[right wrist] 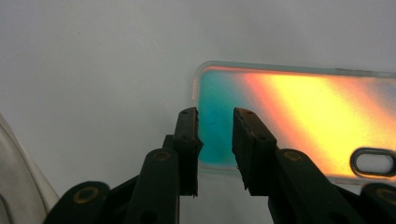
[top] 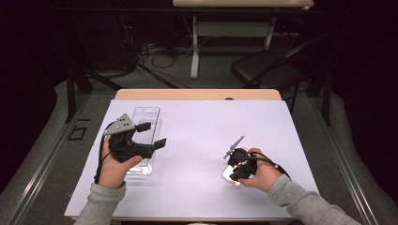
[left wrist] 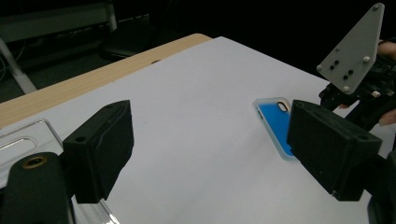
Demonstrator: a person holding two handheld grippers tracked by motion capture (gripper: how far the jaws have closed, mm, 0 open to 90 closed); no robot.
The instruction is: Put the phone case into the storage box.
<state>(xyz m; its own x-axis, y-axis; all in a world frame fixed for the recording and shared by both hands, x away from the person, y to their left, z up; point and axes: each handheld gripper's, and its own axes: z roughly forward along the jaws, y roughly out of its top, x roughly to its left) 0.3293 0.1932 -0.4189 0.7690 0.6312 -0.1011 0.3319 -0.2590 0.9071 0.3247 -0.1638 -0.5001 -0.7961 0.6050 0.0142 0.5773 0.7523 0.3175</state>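
The right gripper points down at a phone case lying flat on the white sheet that covers the table. Its jaws stand narrow, a small gap between them, and the near edge of the case lies in that gap; whether the pads already press on it cannot be told. Seen from the right gripper view, the case stretches away to the right of the jaws, its face shimmering teal near them and orange-yellow farther off, with a camera cutout at its far right end. In the left gripper view the case looks blue.

The left gripper is well apart from the case, jaws wide and holding nothing. Beneath and just behind them lies a clear plastic tray.

No brand, label or writing can be read on the case, tray or sheet.
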